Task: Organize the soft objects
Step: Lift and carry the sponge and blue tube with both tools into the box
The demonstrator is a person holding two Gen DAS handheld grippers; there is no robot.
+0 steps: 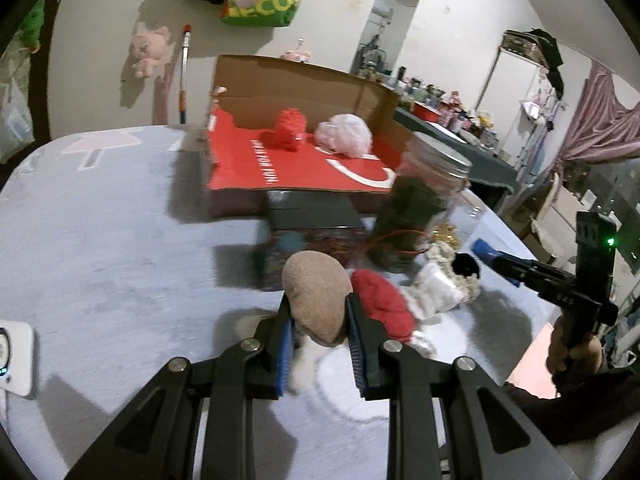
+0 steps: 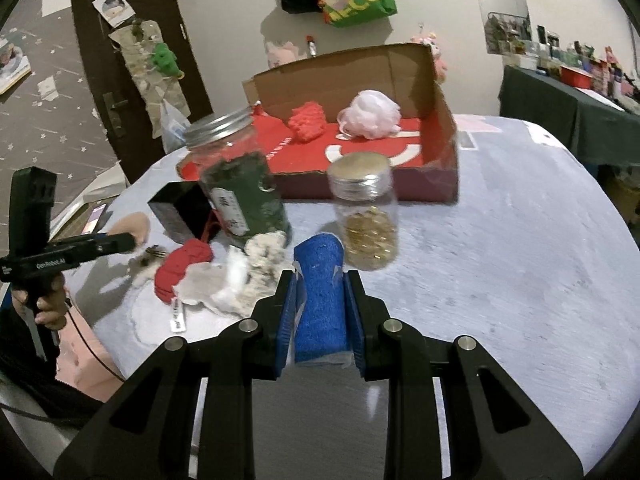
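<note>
My left gripper [image 1: 318, 312] is shut on a tan plush toy [image 1: 314, 294], held just above the table. My right gripper [image 2: 320, 286] is shut on a blue rolled cloth [image 2: 320, 296]. A heap of soft things lies on the table: a red knitted piece [image 1: 386, 306] [image 2: 182, 266], white fluffy fabric [image 1: 434, 286] [image 2: 234, 280] and a cream woolly piece [image 2: 266, 254]. The open cardboard box [image 1: 304, 164] [image 2: 444, 120] with a red floor holds a red soft toy [image 1: 286, 130] [image 2: 307, 122] and a pale pink mesh puff [image 1: 344, 136] [image 2: 370, 114].
A tall jar of dark green stuff [image 1: 416, 216] [image 2: 240, 184], a jar of gold pieces [image 2: 366, 216] and a dark box [image 1: 312, 216] [image 2: 178, 208] stand between the heap and the cardboard box. A white device [image 1: 14, 356] lies at the table's left edge.
</note>
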